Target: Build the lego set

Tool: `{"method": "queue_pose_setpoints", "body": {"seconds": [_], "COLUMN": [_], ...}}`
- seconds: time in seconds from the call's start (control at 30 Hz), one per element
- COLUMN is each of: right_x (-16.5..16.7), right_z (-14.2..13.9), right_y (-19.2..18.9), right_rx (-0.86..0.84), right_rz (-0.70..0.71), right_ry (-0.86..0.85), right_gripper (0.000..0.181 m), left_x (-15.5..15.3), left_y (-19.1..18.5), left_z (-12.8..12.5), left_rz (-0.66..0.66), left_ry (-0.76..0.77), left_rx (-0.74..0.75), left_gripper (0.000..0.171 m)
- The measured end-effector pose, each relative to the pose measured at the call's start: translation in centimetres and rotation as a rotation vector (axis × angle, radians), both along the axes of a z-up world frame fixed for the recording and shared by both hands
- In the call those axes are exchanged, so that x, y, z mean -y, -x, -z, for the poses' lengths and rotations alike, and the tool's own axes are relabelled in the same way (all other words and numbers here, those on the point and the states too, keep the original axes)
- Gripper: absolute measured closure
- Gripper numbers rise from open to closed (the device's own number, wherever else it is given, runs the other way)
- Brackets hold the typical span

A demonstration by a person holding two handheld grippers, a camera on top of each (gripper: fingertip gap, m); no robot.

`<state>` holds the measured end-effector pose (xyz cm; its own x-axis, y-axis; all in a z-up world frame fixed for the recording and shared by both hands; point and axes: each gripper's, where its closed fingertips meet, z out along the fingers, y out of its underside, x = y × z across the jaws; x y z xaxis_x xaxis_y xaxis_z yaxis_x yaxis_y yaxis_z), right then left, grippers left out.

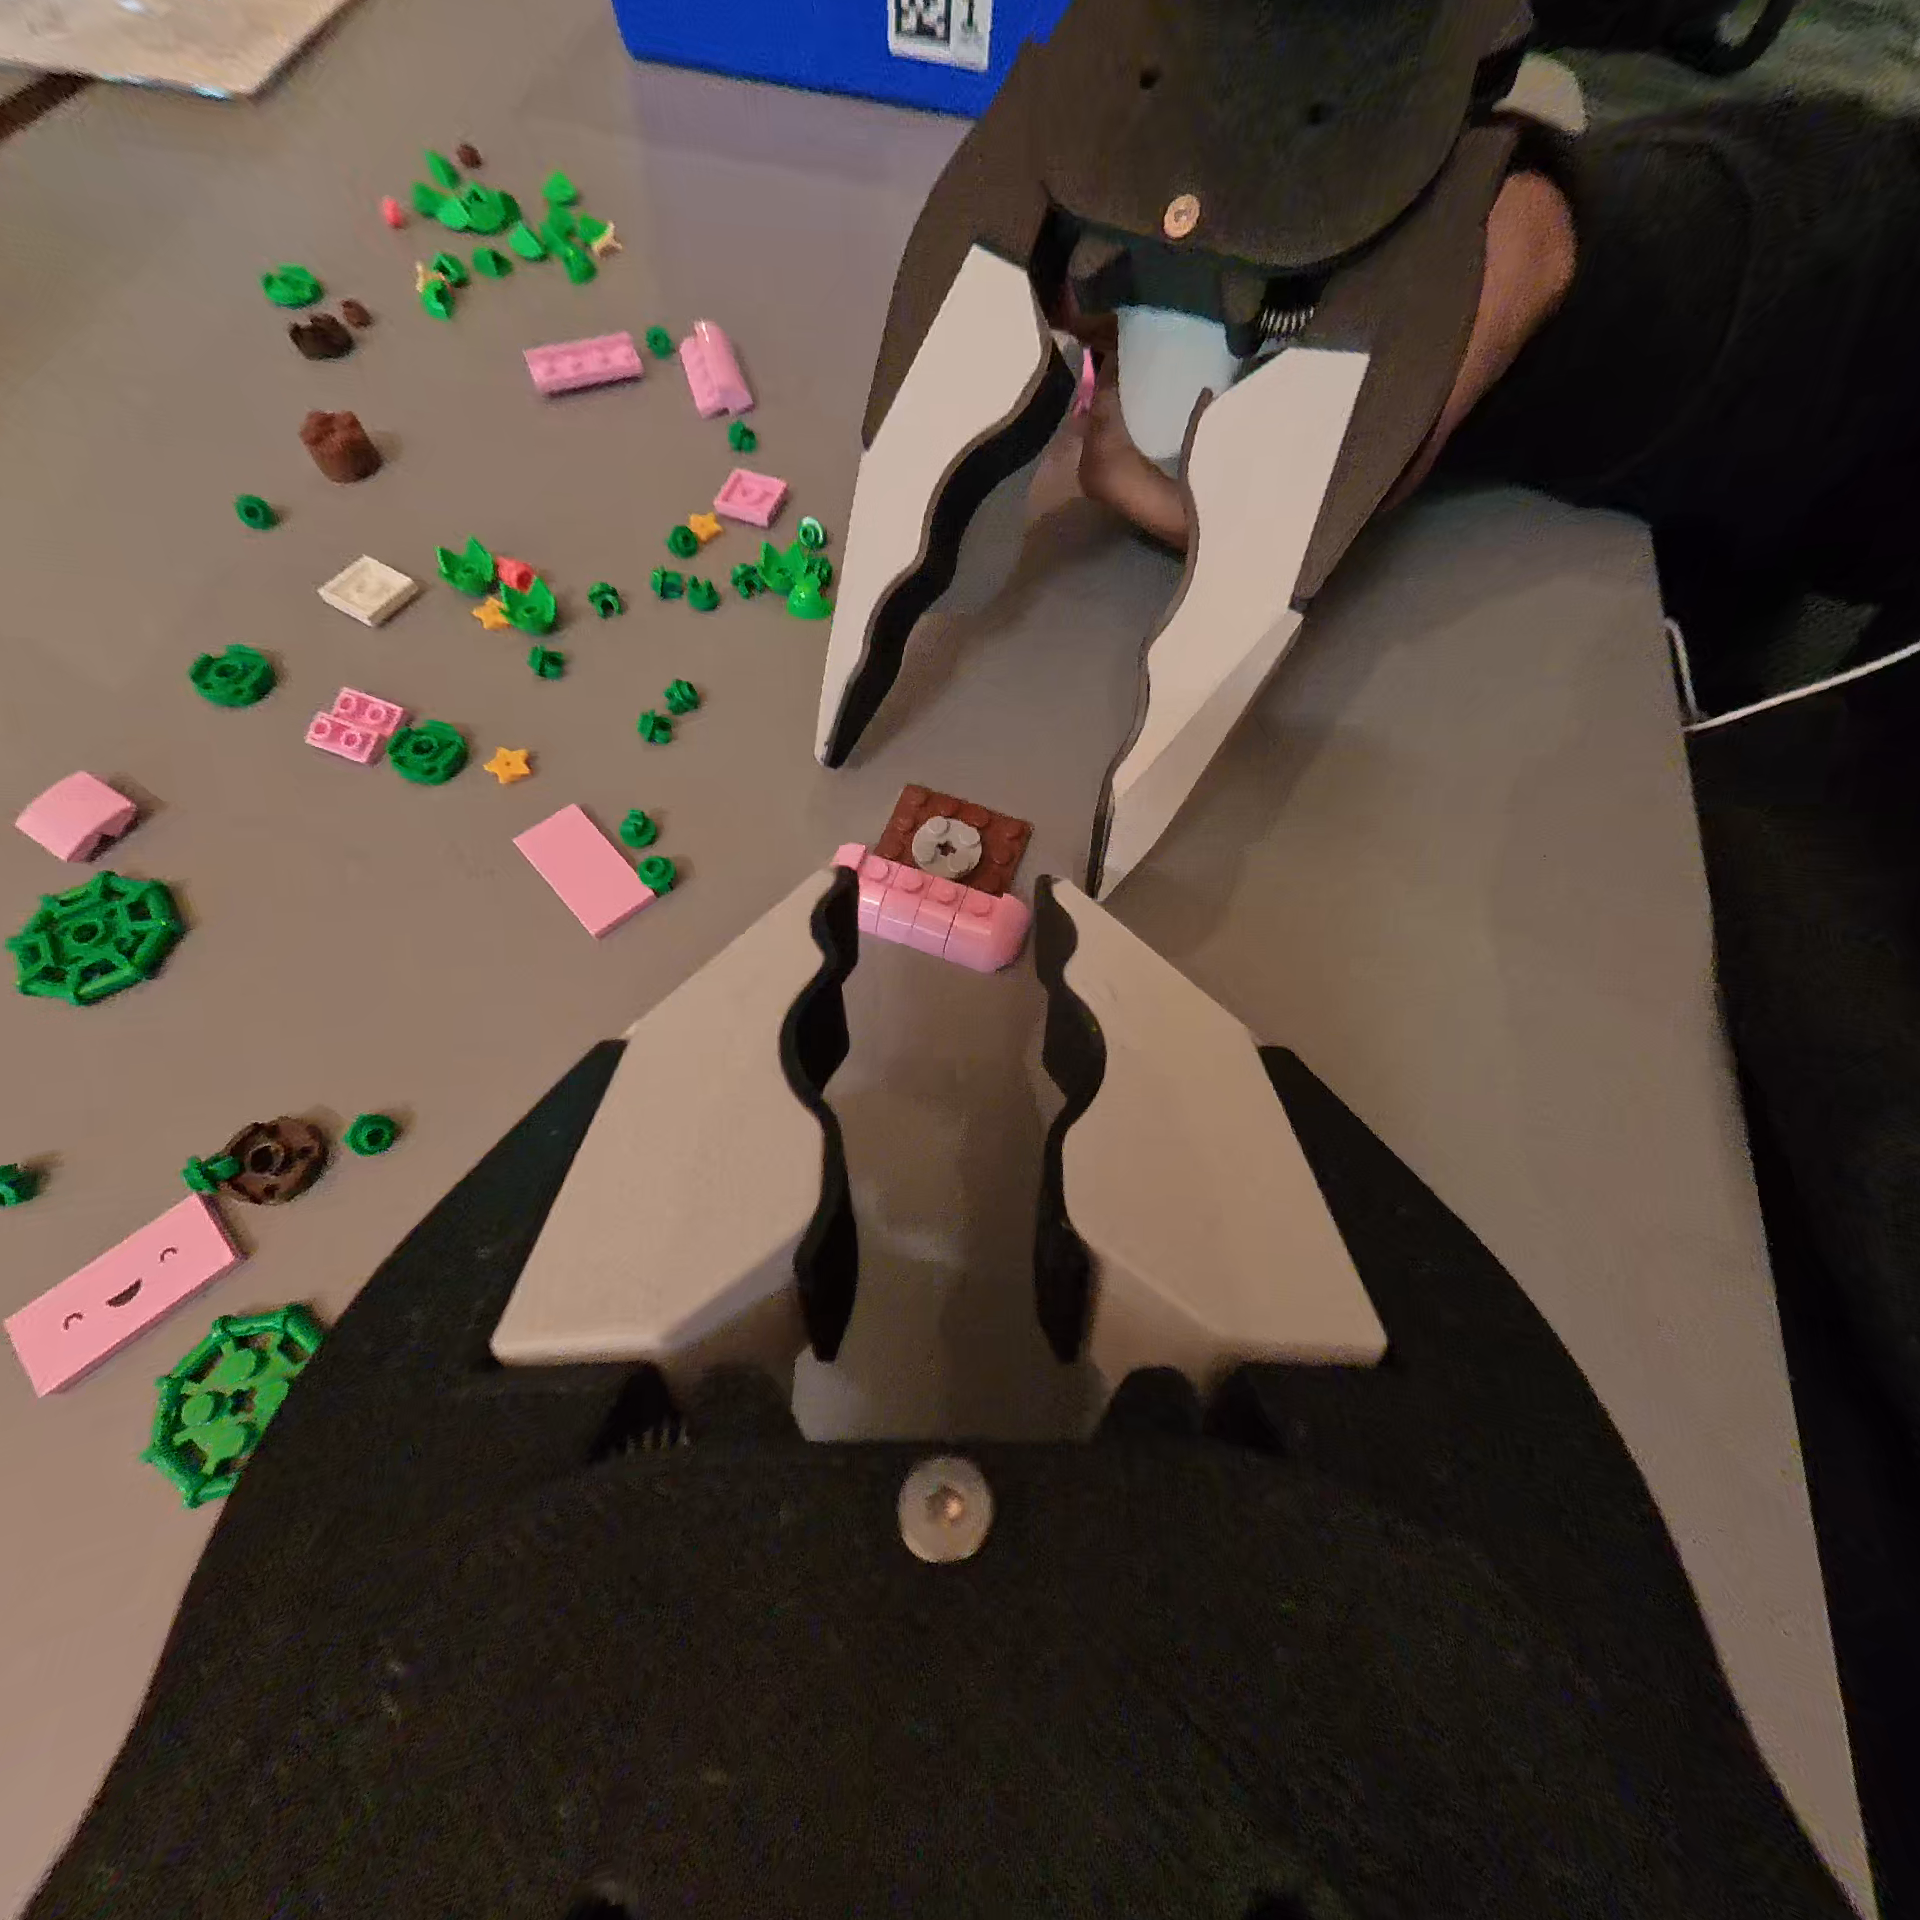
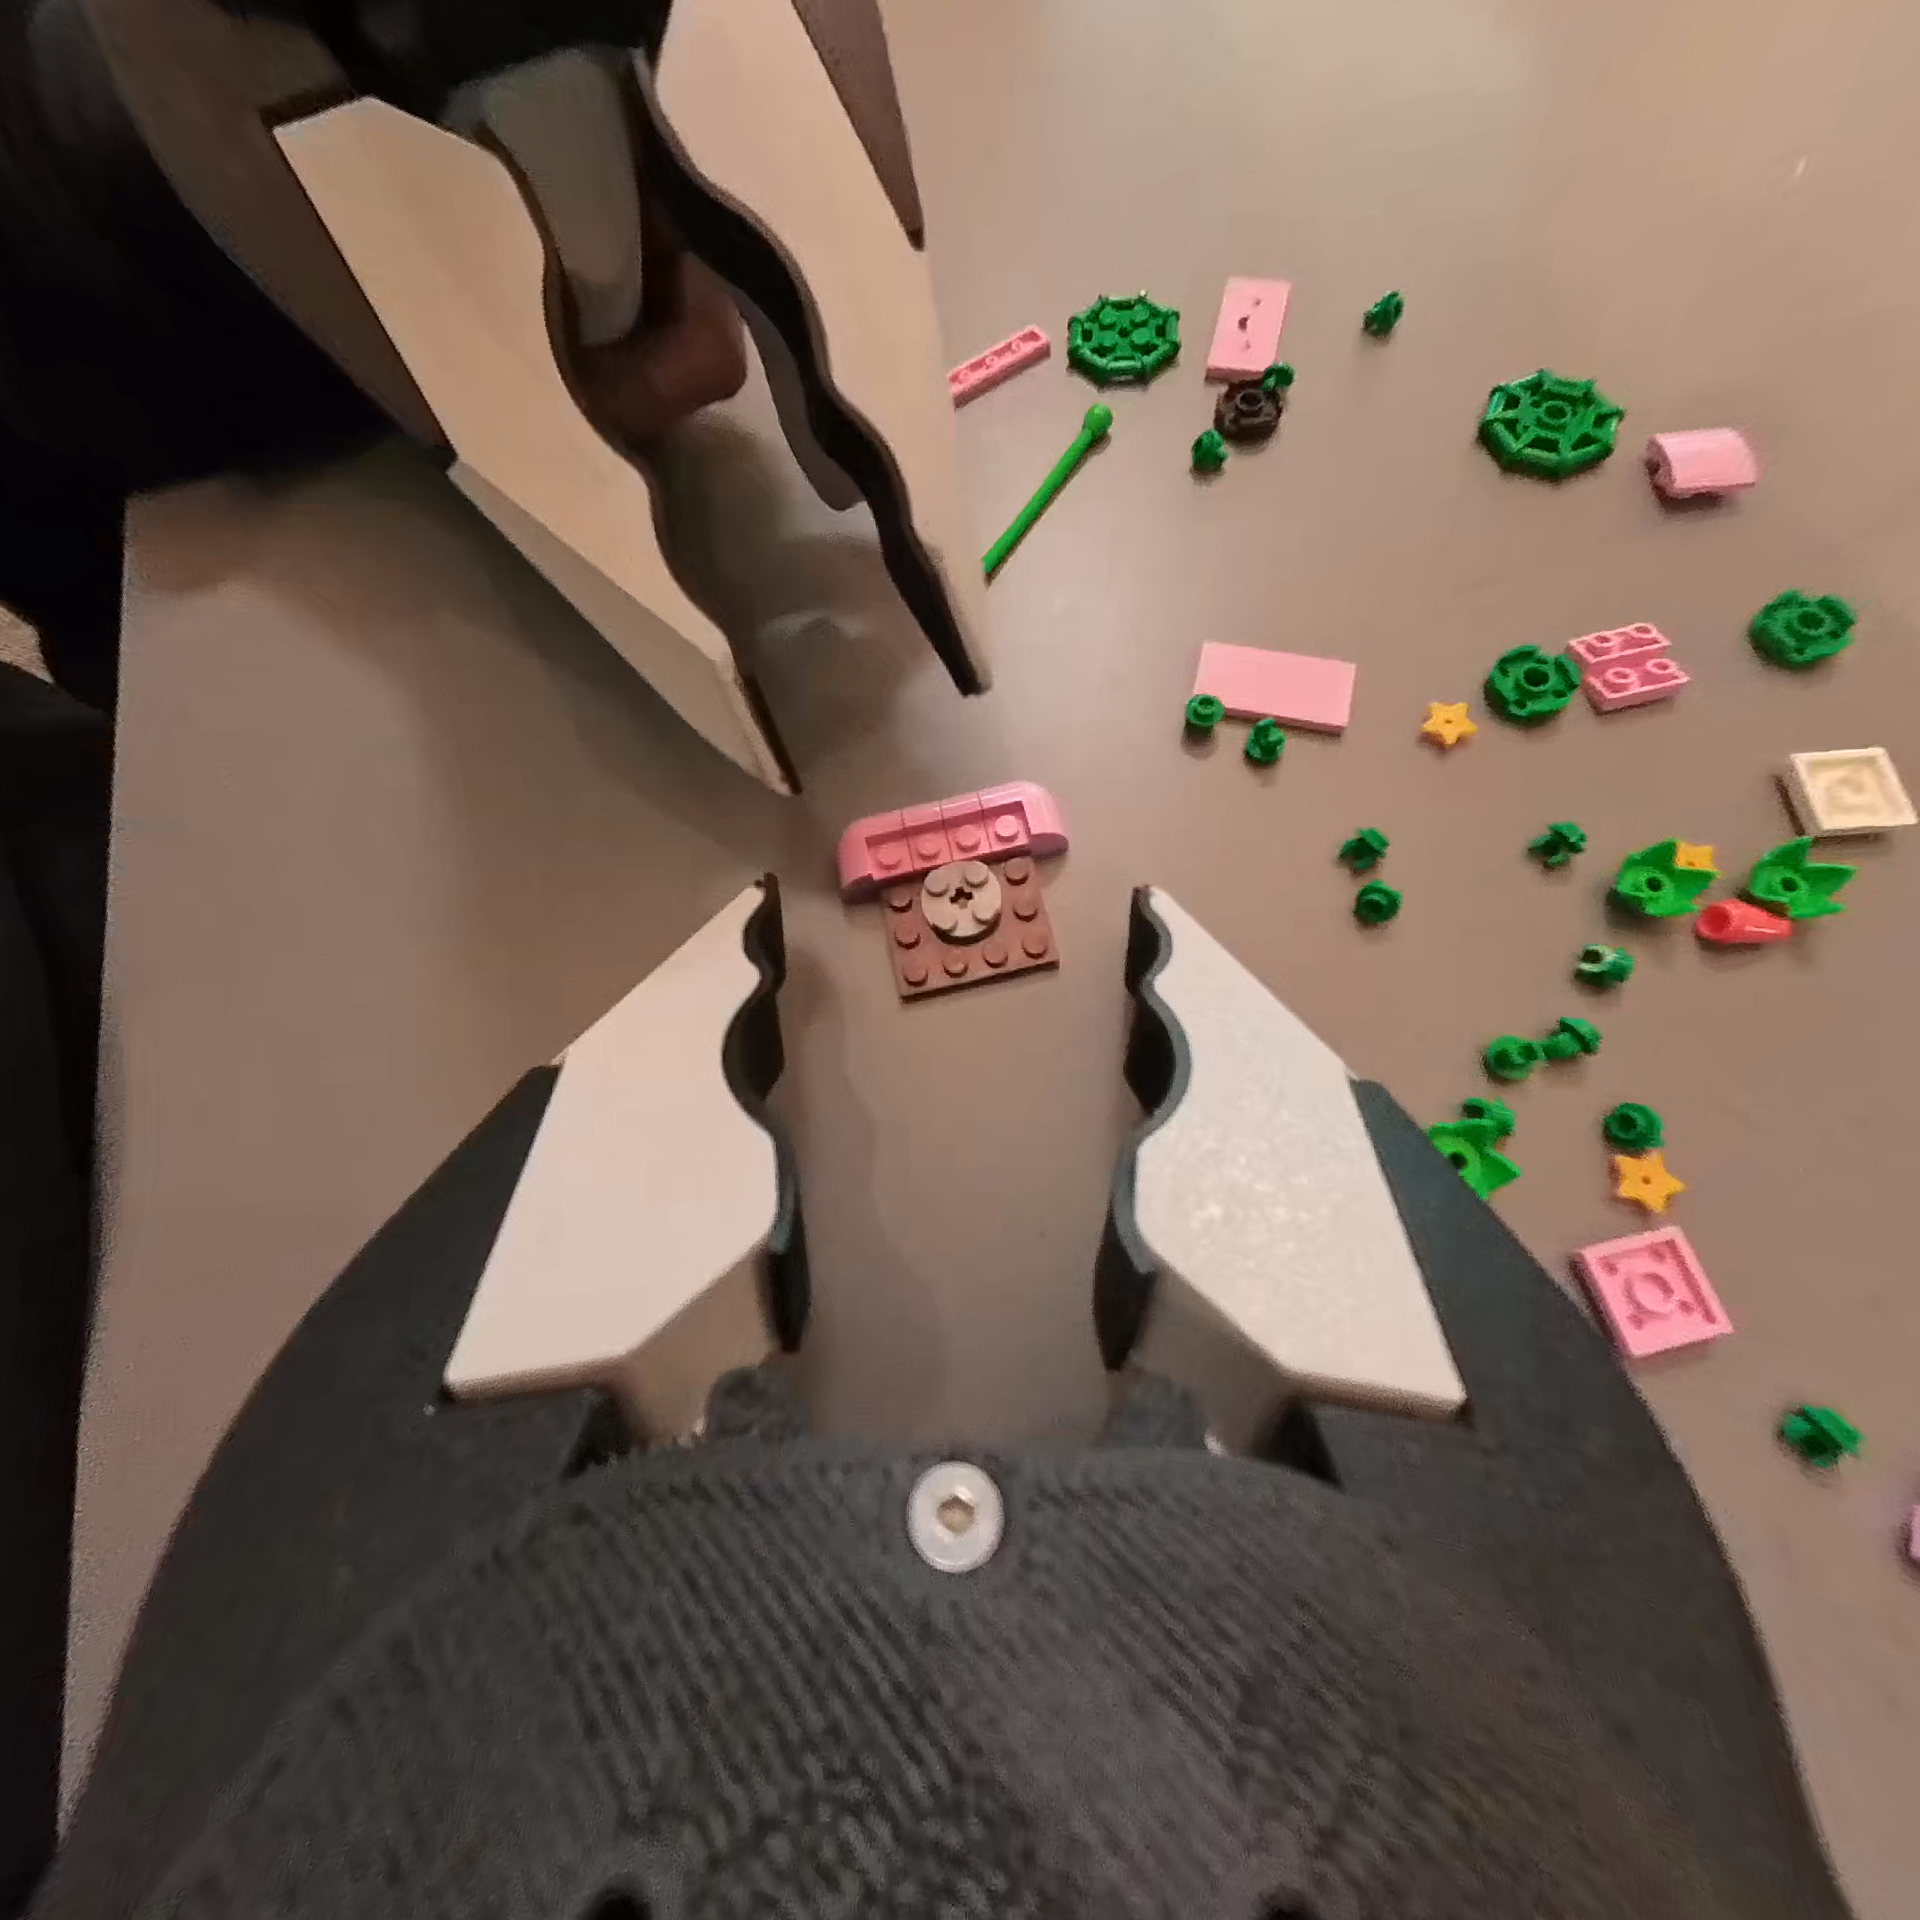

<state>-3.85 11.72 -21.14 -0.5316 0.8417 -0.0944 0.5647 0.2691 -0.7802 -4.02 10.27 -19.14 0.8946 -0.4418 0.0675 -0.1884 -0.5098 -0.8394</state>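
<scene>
Grey desk (image 1: 1403, 935) with a small pink-and-brown assembly (image 1: 940, 883) lying between two open, empty hand-held grippers, left (image 1: 940, 899) and right (image 2: 951, 904), loose green and pink pieces (image 2: 1538, 686) scattered beside it.

Bare table (image 2: 416, 935) one side of assembly (image 2: 951, 894); loose bricks (image 2: 1558, 831) crowd other side.

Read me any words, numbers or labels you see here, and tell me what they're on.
White sticker on the blue box: a square code pattern, cut off by the frame's edge; nothing legible to read out.
Pink tile: a printed smiling face, no words.
Everything else: no text.
</scene>
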Motion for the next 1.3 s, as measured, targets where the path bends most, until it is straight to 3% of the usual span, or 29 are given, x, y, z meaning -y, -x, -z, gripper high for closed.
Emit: {"method": "queue_pose_setpoints", "body": {"seconds": [0.17,0.4,0.6,0.77,0.87,1.1,1.3], "right_x": [-0.1,-0.5,-0.2,0.1,0.6,1.5,2.3], "right_z": [0.9,0.8,0.8,0.9,0.6,0.8,0.9], "right_y": [0.1,-0.3,-0.6,0.1,0.7,1.4,1.1], "right_rx": [0.001,0.022,0.032,-0.012,-0.080,-0.039,-0.020], "right_rz": [0.002,0.000,-0.025,-0.027,-0.063,-0.154,-0.218], "right_ry": [-0.098,-0.077,-0.070,-0.118,-0.182,-0.134,-0.111], "right_gripper": [0.121,0.129,0.140,0.115,0.113,0.120,0.127], "left_x": [-0.1,-0.3,-0.4,-0.2,0.1,0.2,0.4], "left_y": [-0.2,0.2,0.3,-0.1,-0.5,-0.1,-0.4], "left_z": [1.4,2.8,2.2,2.1,2.4,1.6,2.3], "left_rz": [0.003,-0.032,-0.036,-0.010,0.021,0.013,0.026], "left_ry": [0.058,0.109,0.098,0.103,0.127,0.169,0.217], "left_rx": [-0.091,-0.203,-0.135,-0.106,-0.094,0.116,0.106], "left_gripper": [0.135,0.131,0.134,0.150,0.157,0.144,0.146]}}
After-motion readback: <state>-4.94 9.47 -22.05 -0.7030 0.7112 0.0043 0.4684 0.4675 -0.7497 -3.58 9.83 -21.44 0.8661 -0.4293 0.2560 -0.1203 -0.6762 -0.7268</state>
